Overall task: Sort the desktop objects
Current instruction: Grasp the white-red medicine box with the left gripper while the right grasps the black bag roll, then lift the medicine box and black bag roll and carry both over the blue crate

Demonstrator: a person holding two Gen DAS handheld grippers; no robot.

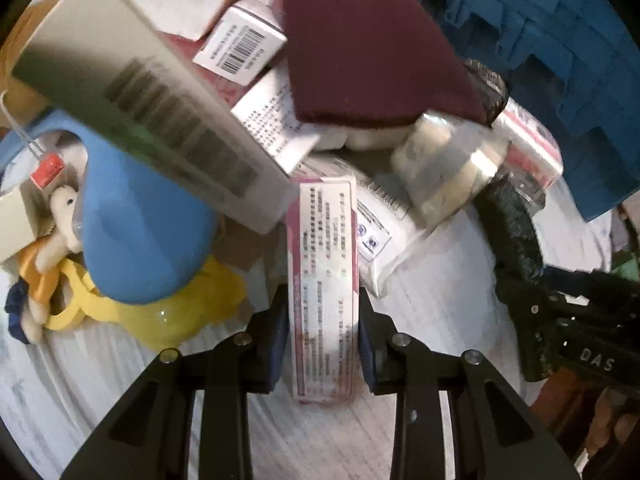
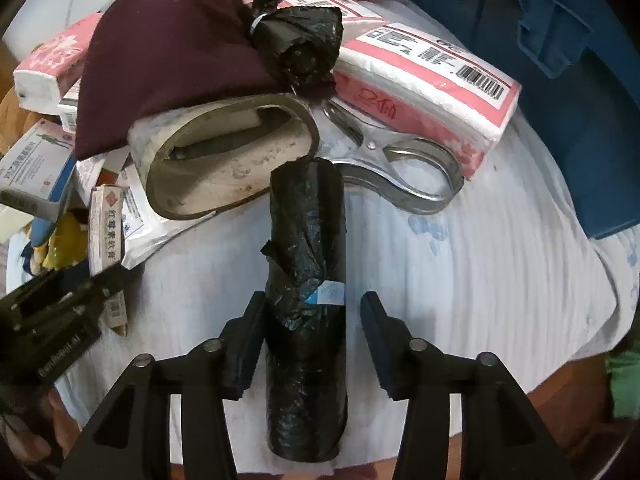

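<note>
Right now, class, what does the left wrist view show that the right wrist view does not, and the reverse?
Only the left wrist view shows the blue cap and the left tongs shut on a slim box. Only the right wrist view shows the scissors and the black bag roll between the right tongs. Both show the maroon hat.
</note>
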